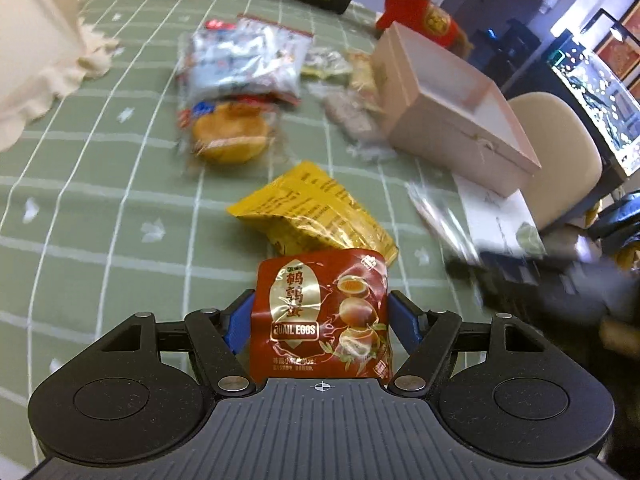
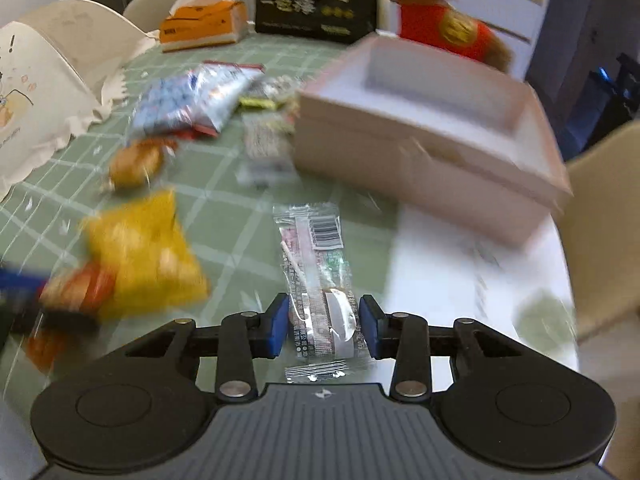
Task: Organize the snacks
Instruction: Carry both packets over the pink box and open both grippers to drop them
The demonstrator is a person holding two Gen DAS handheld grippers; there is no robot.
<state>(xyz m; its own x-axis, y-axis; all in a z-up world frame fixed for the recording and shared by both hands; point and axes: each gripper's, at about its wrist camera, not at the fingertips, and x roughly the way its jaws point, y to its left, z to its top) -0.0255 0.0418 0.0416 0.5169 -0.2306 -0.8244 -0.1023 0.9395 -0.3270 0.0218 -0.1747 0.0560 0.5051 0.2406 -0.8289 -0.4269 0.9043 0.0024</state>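
My left gripper [image 1: 320,312] is shut on a red quail-egg packet [image 1: 324,304], which stands upright between the blue pads. Just beyond it a yellow snack packet [image 1: 316,208] lies on the green checked tablecloth [image 1: 100,200]. An open pink box [image 1: 452,120] sits at the right, its inside white and bare where visible. My right gripper [image 2: 324,320] is shut on a clear-wrapped snack bar [image 2: 316,264] with a barcode; the bar stays sharp against a blurred table. The pink box [image 2: 420,168] is ahead and to the right of it.
A wrapped round cake [image 1: 228,132], a blue-white bag [image 1: 244,60] and small wrapped sweets [image 1: 352,112] lie mid-table. An orange tissue box [image 2: 200,24], a black bag [image 2: 316,0] and a red plush toy [image 2: 436,20] line the far edge. A beige chair [image 1: 560,148] stands by the right edge.
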